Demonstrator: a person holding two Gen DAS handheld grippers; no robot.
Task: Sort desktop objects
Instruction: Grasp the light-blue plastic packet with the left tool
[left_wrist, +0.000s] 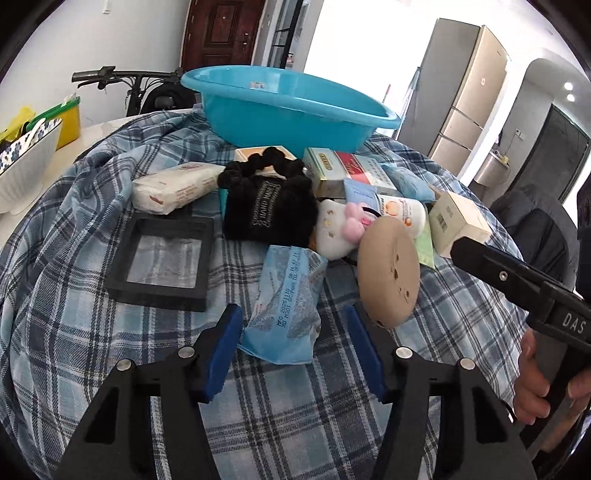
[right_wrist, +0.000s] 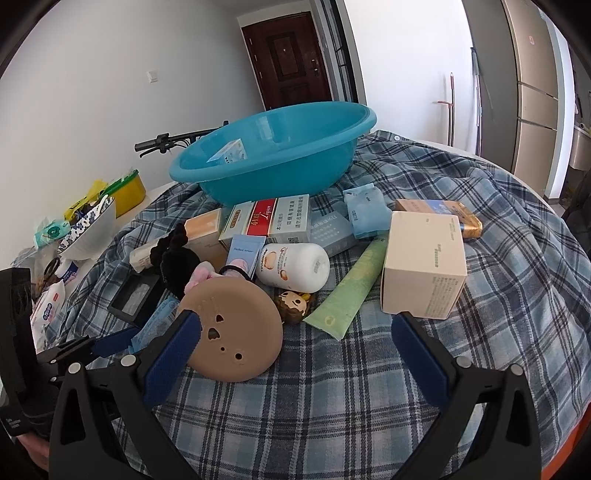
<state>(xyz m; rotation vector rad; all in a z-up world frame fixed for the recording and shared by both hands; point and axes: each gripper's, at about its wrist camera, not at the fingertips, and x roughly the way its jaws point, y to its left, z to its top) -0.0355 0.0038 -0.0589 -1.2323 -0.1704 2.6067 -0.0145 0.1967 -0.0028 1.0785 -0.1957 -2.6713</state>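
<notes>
A light blue tissue packet (left_wrist: 284, 306) lies on the plaid cloth (left_wrist: 74, 314) between the blue pads of my left gripper (left_wrist: 295, 341). The jaws stand open, with a gap showing on the packet's right side. My right gripper (right_wrist: 297, 334) is wide open over the cloth and holds nothing. A tan disc (right_wrist: 232, 332) leans right beside its left pad (right_wrist: 173, 350). Behind the disc lies a pile: a white bottle (right_wrist: 295, 266), a green tube (right_wrist: 351, 291), a cream box (right_wrist: 424, 258) and a black pouch (left_wrist: 269, 206). A blue basin (right_wrist: 273, 122) stands at the back with a small pack inside.
A black frame box (left_wrist: 162, 258) and a white wipes pack (left_wrist: 177, 184) lie left of the pile. A patterned white bowl (left_wrist: 26, 162) and a yellow tub (left_wrist: 70, 118) stand off the cloth at the far left. A hand (left_wrist: 535, 376) grips the right tool's handle.
</notes>
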